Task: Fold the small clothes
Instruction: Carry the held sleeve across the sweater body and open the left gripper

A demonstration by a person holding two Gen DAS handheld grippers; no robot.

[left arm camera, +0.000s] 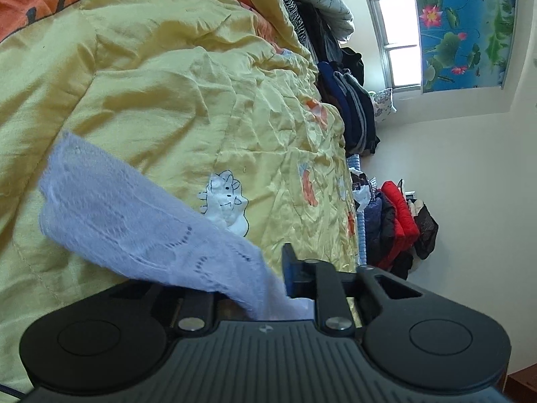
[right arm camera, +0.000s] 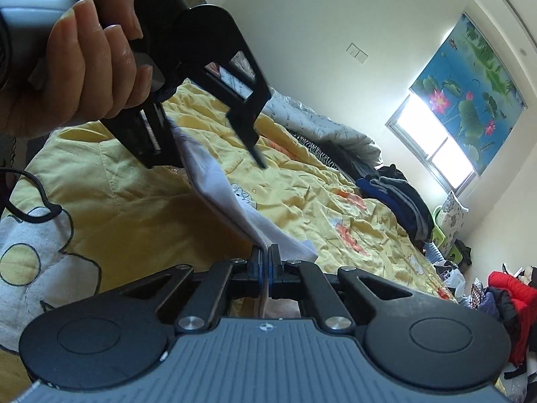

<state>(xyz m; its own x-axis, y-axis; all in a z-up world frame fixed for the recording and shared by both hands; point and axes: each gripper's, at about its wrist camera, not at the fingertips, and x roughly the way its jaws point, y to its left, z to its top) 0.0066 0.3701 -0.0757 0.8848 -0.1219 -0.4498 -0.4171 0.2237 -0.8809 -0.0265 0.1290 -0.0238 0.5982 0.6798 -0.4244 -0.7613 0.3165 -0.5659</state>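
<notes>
Mostly, what you cannot see is the far end of each grip: in your left wrist view the white lace garment (left arm camera: 141, 231) drapes over your left gripper (left arm camera: 285, 288), hiding one finger, so only the blue-padded finger (left arm camera: 289, 273) shows, pressed against the cloth. Your left gripper is clamped on one end of the garment and your right gripper (right arm camera: 265, 263) is pinched shut on the other, the fabric running down between its pads. The garment hangs stretched between the two tools above the yellow quilt (right arm camera: 141, 181), its long axis running from your left gripper at upper left of the right wrist view down to your right gripper at lower centre. Your left hand (right arm camera: 70, 53) wraps the handle, partly cut off by the frame edge. Along the wall a pile of dark clothes (right arm camera: 396, 198) lies heaped, its separate pieces hard to tell apart.
</notes>
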